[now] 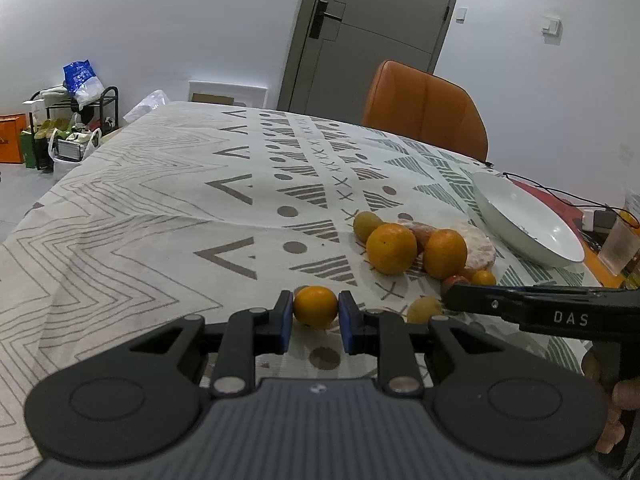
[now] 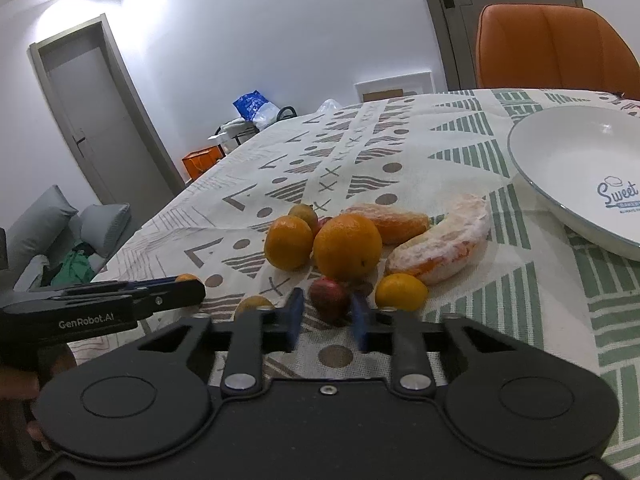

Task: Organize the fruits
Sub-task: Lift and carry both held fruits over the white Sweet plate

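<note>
Patterned cloth covers the worktop, an orange chair at its far side. On the right sits a white bowl, printed "Sweet", with nothing in it. Left gripper fingers close against a small round orange. Right gripper, marked "DAS", has its fingers around a red fruit, one blurred; contact unclear. Oranges and peeled segments cluster beyond.

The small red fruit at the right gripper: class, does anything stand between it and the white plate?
Yes. From the small red fruit between the right gripper fingers, a small orange and a peeled citrus piece lie on the straight path to the white plate.
</note>
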Motion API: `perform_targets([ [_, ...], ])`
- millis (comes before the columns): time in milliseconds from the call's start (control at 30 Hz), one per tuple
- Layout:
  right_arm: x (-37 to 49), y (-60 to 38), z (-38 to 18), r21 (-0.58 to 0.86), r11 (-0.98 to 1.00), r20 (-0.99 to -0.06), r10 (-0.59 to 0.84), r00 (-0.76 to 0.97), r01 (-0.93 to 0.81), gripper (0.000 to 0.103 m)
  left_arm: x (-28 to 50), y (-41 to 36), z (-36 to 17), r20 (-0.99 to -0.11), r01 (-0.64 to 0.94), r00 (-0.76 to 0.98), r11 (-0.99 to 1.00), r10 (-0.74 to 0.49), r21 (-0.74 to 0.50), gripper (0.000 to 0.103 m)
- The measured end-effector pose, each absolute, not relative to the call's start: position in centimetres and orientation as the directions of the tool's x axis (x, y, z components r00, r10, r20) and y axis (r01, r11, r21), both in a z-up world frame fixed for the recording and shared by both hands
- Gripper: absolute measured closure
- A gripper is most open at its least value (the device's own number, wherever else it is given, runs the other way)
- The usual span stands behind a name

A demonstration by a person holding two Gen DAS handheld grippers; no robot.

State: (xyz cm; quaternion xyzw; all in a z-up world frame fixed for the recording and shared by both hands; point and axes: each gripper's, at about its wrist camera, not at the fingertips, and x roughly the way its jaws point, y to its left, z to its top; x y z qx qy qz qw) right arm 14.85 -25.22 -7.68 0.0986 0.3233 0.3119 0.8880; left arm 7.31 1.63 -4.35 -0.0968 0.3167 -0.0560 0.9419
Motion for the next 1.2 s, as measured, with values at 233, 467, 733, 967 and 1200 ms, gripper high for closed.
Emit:
perform_targets([
  [233, 14.1, -26.2, -7.0, 0.381, 0.781, -0.484, 0.624, 0.614, -0.494, 0.083, 7.4, 0.7, -3.6, -0.570, 0.058, 0.805, 0.978, -0.165, -0.202, 0.080],
  [467, 13.9, -27.7, -6.6, 0.385, 0.791, -0.461, 0.611, 0.643, -0.476, 0.083, 7.7, -0.9, -3.0, -0.558, 0.083, 0.811, 0.979, -0.174, -0.185, 0.080],
  [733, 13.7, -30.0, -6.0, 0.391, 0.807, -0.433, 0.585, 0.686, -0.442, 0.083, 8.4, -2.9, -2.3, -0.551, 0.118, 0.812, 0.979, -0.192, -0.167, 0.080],
  [967, 13.8, -32.5, -5.8, 0.404, 0.823, -0.398, 0.552, 0.733, -0.400, 0.082, 9.4, -5.4, -1.3, -0.543, 0.165, 0.812, 0.977, -0.214, -0.138, 0.080],
  [1200, 14.2, -35.3, -5.7, 0.425, 0.831, -0.370, 0.522, 0.769, -0.359, 0.082, 10.4, -8.3, -0.9, -0.539, 0.202, 0.809, 0.972, -0.233, -0.117, 0.080],
])
